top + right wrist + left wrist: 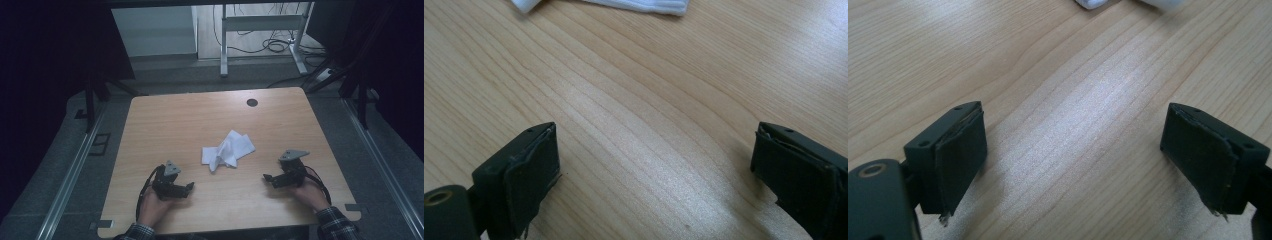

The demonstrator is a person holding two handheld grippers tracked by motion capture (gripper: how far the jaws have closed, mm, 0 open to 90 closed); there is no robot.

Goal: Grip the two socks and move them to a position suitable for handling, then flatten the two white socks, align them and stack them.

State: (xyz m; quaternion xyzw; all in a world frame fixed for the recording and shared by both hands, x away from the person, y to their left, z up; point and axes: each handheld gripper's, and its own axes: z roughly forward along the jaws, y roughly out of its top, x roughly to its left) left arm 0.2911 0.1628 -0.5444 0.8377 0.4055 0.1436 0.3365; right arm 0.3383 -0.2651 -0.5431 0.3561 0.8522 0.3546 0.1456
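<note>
Cloth, white and crumpled, lies near the middle of the wooden table, between the 2 grippers and apart from both. Left gripper rests low with jaws spread, holding nothing. Right gripper likewise stands released. In my judgement each should close in on an outer corner, pinch 1 layer only, then lift evenly.

- the crumpled cloth lies on the worktop, near its middle.
- the left gripper sits at the near edge, left of the cloth.
- the right gripper sits near the cloth's right, apart from it.
- a round hole lies behind the cloth, by the far edge.
</note>
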